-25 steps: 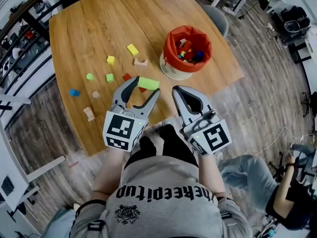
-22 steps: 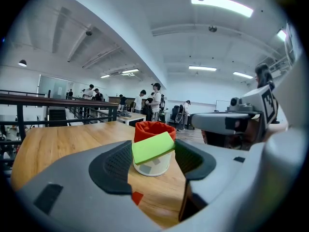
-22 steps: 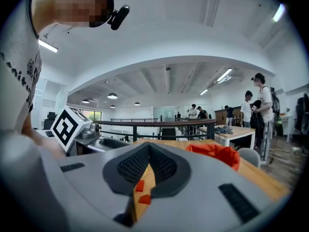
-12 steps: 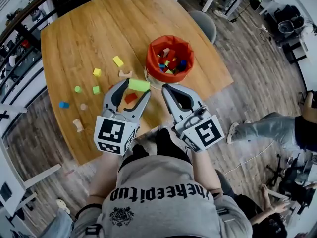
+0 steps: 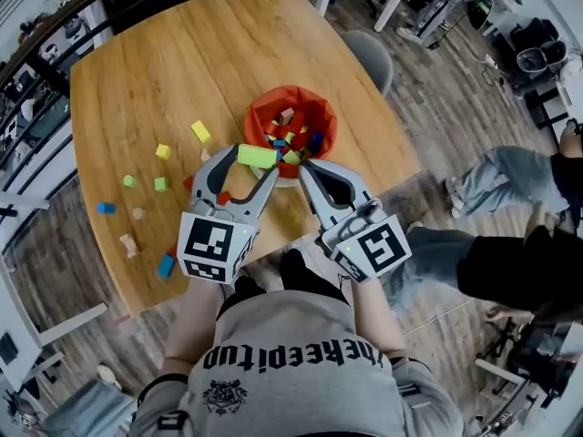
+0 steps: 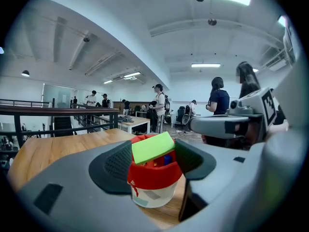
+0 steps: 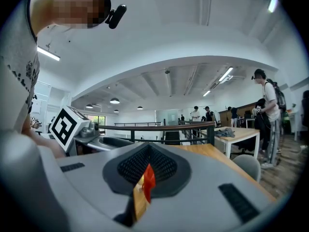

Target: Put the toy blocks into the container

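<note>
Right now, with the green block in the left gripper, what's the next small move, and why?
Probably ease the left gripper a little farther over the red container: the green block it grips sits at the near rim, not clearly over the opening, so releasing now might drop it outside.

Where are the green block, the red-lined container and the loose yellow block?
green block (image 5: 257, 156): head view, middle of its top face.
red-lined container (image 5: 258, 116): head view, left part of its red rim.
yellow block (image 5: 200, 132): head view, centre of its top.
</note>
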`<action>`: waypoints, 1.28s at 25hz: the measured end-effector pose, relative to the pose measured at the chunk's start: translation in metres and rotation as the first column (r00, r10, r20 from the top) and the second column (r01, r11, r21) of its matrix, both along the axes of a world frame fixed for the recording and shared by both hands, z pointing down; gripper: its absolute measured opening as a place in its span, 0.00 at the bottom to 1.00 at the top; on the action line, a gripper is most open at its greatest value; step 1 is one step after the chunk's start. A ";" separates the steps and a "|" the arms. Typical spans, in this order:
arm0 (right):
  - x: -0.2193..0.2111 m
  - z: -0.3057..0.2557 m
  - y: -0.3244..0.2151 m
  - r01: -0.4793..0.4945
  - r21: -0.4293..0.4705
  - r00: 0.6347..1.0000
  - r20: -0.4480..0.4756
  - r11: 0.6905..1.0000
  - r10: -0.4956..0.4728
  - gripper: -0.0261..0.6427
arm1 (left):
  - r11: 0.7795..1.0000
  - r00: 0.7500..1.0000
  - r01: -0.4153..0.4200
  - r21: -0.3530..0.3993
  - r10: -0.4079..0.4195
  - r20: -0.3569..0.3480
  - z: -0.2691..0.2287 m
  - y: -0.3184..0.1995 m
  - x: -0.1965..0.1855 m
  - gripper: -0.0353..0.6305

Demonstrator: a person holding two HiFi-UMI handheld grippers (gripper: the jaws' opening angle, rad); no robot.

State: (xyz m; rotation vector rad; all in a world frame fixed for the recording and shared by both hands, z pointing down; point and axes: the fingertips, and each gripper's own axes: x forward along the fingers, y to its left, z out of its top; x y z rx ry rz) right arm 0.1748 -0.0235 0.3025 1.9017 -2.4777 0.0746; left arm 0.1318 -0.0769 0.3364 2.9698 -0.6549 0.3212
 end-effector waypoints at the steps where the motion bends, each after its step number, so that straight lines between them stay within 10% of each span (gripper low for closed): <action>1: 0.005 0.000 0.000 -0.001 -0.002 1.000 0.001 1.000 0.001 0.06 | 1.000 1.000 0.000 0.003 0.000 0.004 0.000 -0.001 0.005 0.48; 28: 0.051 0.002 -0.003 0.049 -0.003 0.999 0.019 0.999 -0.049 0.06 | 0.996 0.996 0.057 0.074 -0.062 0.060 0.007 -0.013 0.050 0.48; 32: 0.039 0.001 -0.013 0.096 0.001 0.995 0.022 0.995 -0.096 0.06 | 0.988 0.993 0.113 0.104 -0.117 0.034 0.000 -0.017 0.033 0.23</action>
